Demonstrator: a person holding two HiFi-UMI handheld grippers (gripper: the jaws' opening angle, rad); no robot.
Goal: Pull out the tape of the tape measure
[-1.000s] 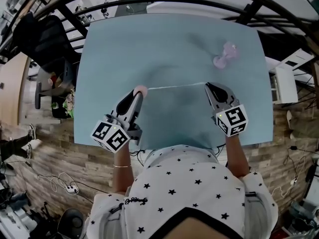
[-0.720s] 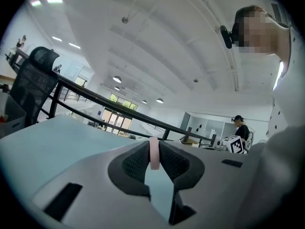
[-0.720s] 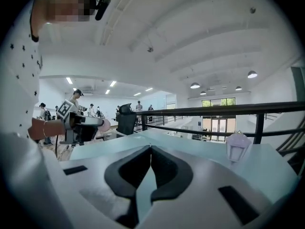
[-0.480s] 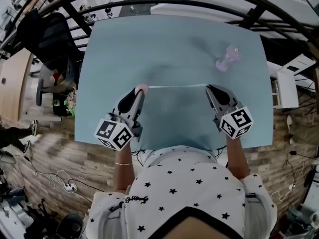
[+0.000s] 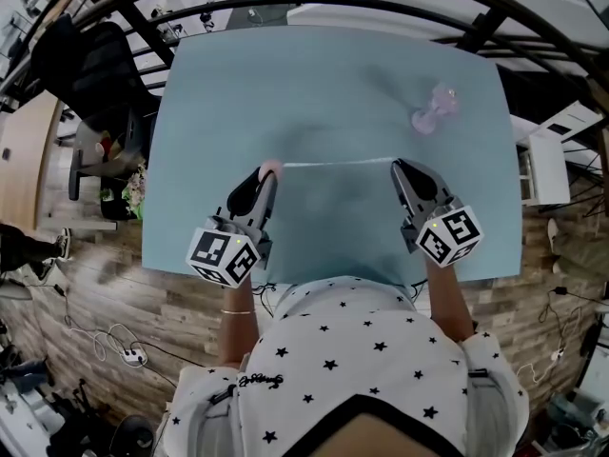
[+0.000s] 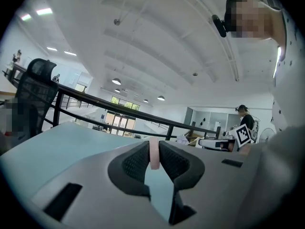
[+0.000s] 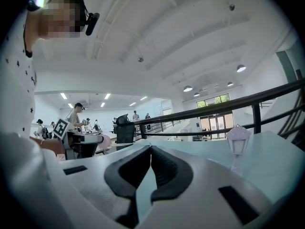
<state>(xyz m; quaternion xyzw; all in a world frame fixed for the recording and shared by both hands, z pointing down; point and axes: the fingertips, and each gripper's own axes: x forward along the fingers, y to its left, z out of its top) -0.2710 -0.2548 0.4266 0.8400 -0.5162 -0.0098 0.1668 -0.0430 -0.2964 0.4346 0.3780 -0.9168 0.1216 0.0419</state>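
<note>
Bright, even indoor light is recorded throughout. Sources are noted overhead: ceiling lamps (image 6: pixel 116 81) and light strips (image 7: pixel 64 96), with daylight added through far windows (image 7: pixel 212 100). Only faint, soft-edged shadows are thrown on the table (image 5: pixel 238 93). Strong fisheye bending is seen at the edges; the railing (image 7: pixel 257 113) is curved and the corners are blacked out. The left gripper (image 6: pixel 154 149) and right gripper (image 7: pixel 150 149) are rendered soft close to the lens.
</note>
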